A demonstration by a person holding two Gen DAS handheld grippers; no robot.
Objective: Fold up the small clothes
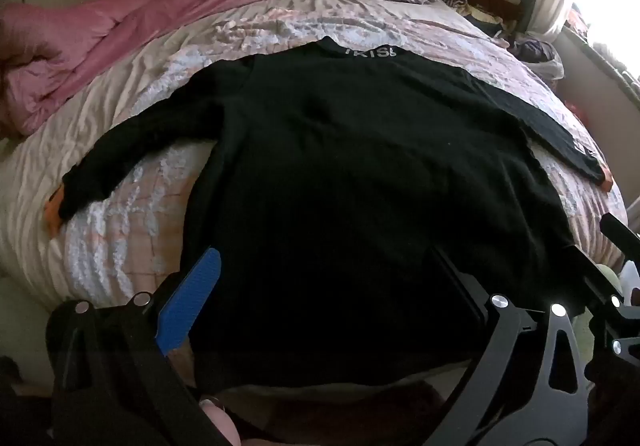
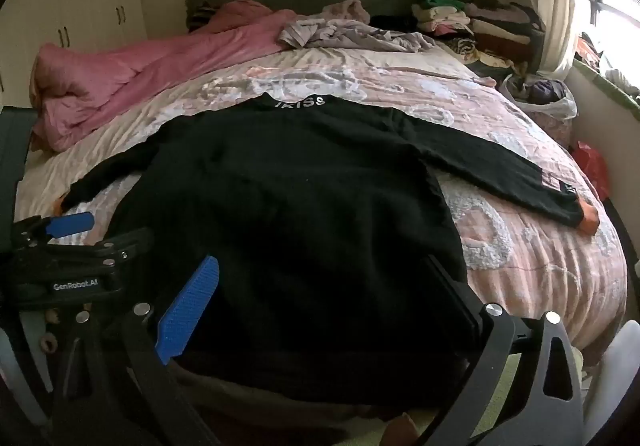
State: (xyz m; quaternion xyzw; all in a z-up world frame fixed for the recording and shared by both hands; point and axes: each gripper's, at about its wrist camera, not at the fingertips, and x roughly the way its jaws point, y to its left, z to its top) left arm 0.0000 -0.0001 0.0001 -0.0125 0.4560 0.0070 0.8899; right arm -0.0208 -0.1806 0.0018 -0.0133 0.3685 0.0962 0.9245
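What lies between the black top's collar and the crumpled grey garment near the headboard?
Only bare patterned bedspread separates the collar from the grey garment, clearest in the right wrist view.

Black long-sleeved top (image 1: 360, 174) lies spread flat on the bed (image 1: 120, 150); left claw (image 1: 320, 286) gapes wide above its hem.

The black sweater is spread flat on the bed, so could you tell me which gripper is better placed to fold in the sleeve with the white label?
The right gripper, probably. That sleeve lies on its side, while the left gripper sits by the opposite sleeve. Both have open, empty jaws above the black sweater.
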